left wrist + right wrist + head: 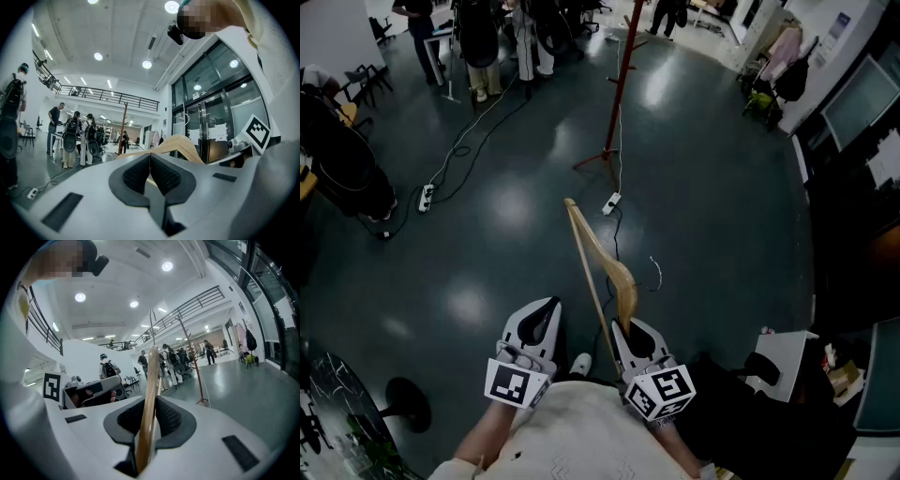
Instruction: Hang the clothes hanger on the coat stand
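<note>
Big open hall with a dark glossy floor (703, 187), cables (478, 122) trailing across it, and a red coat stand (620, 84) way out ahead of both sets of fingers. The hanger (598, 258) is pale curved wood, clamped edge-on between the right gripper (635, 333) fingers and poking forward. The left gripper (540, 321) fingers are pressed together on nothing.

AHEAD: open floor (703, 187) lies between you and the coat stand (619, 84) | FLOOR: power strip (611, 203) and cable (620, 150) lie near its base | LEFT: people (483, 47) stand well left of the stand | NEAR: clothes hanger (619, 274) juts forward from your right gripper (630, 334).
</note>
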